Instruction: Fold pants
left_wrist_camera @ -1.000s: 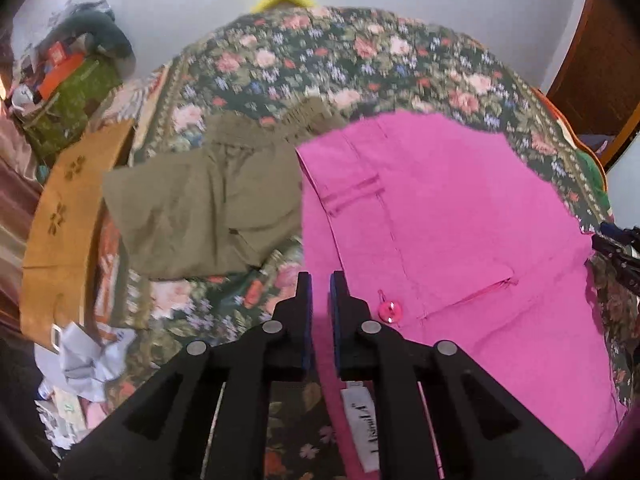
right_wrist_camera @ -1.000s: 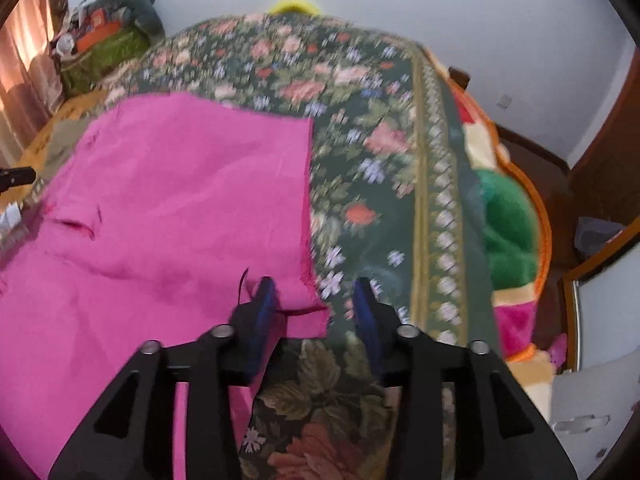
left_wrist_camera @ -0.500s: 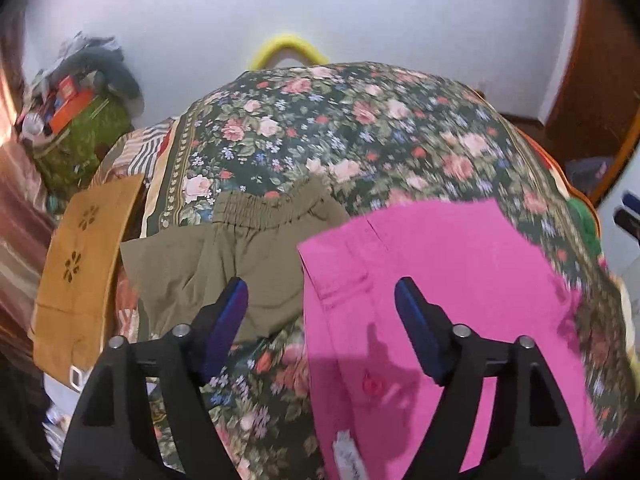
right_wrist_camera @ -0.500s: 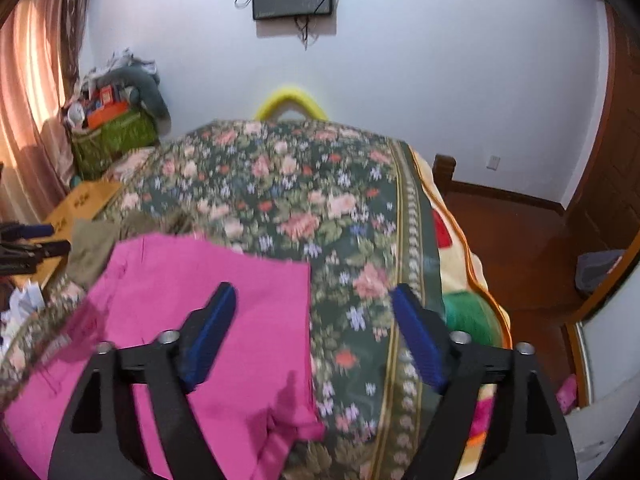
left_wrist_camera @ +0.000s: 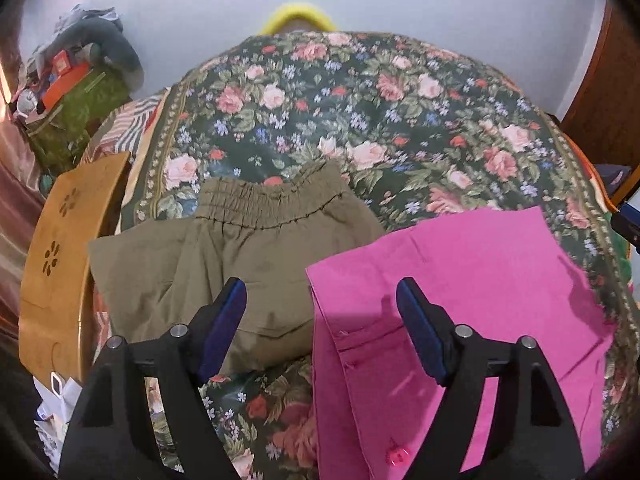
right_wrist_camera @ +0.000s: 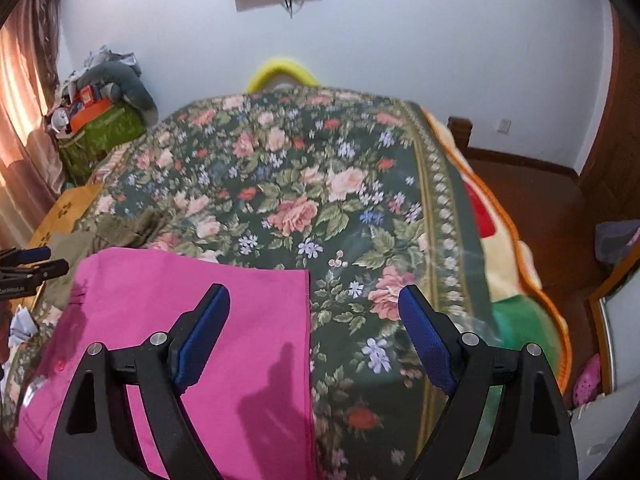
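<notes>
Pink pants folded flat on the floral bed, both tools released above them.

The dark green rose-patterned bedspread [left_wrist_camera: 360, 120] carried the bright pink cotton pants [left_wrist_camera: 460, 292], laid flat beside olive-green elastic-waist shorts [left_wrist_camera: 240, 248]. The left tool [left_wrist_camera: 320, 328] and right tool [right_wrist_camera: 314, 336] hovered with jaws spread wide, grasping nothing. A small white garment label [right_wrist_camera: 30, 394] showed at the pants' edge, its writing unreadable.
</notes>
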`<state>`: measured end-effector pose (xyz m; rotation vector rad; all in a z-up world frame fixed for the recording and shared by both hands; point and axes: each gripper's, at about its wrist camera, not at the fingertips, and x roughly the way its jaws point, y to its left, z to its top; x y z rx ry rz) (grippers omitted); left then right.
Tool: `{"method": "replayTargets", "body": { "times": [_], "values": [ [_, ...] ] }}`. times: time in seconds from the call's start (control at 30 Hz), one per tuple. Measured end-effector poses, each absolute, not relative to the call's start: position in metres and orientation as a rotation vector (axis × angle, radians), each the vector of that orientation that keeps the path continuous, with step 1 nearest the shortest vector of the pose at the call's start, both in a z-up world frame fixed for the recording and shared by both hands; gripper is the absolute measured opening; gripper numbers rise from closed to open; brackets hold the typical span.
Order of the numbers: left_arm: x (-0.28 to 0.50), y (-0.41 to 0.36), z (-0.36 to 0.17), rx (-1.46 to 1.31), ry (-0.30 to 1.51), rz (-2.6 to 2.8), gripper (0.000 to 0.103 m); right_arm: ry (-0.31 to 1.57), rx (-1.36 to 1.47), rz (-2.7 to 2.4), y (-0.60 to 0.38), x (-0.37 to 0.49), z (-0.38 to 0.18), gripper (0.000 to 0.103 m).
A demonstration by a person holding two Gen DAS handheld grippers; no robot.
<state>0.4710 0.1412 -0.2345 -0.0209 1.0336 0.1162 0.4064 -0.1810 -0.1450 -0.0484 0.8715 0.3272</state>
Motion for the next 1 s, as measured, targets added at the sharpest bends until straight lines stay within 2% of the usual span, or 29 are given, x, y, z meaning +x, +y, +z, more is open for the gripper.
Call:
{"method": "replayTargets", "body": {
  "times": [0.13, 0.23, 0.53, 0.6, 0.63, 0.7, 0.8, 0.87, 0.9, 1.0],
  "values": [
    [0.480, 0.150, -0.252, -0.060, 1.057, 0.147, 0.076, 0.946, -0.058, 0.340, -0.172, 0.426, -0.169, 0.084],
    [0.486, 0.156, -0.266, -0.140, 1.091, 0.114, 0.070, 0.996, -0.080, 0.345, -0.164, 0.437, -0.183, 0.084],
    [0.495, 0.164, -0.277, -0.246, 1.145, 0.006, 0.061, 1.097, -0.174, 0.371, -0.134, 0.458, -0.218, 0.083],
    [0.495, 0.162, -0.277, -0.244, 1.149, -0.011, 0.056, 1.112, -0.183, 0.371, -0.129, 0.458, -0.226, 0.082],
    [0.495, 0.160, -0.278, -0.243, 1.150, -0.024, 0.050, 1.099, -0.182, 0.368, -0.128, 0.458, -0.227, 0.081],
    [0.495, 0.155, -0.278, -0.237, 1.149, -0.052, 0.037, 1.085, -0.177, 0.362, -0.128, 0.459, -0.227, 0.070],
    [0.495, 0.143, -0.276, -0.177, 1.137, -0.040, 0.029, 1.079, -0.205, 0.344, -0.127, 0.460, -0.228, 0.037],
    [0.495, 0.138, -0.275, -0.153, 1.130, -0.040, 0.017, 1.082, -0.223, 0.340, -0.125, 0.460, -0.230, 0.013],
    [0.496, 0.136, -0.275, -0.146, 1.128, -0.040, 0.014, 1.084, -0.231, 0.342, -0.123, 0.459, -0.231, 0.009],
    [0.495, 0.129, -0.274, -0.096, 1.116, -0.009, 0.005, 1.078, -0.263, 0.350, -0.117, 0.456, -0.231, 0.004]
  ]
}}
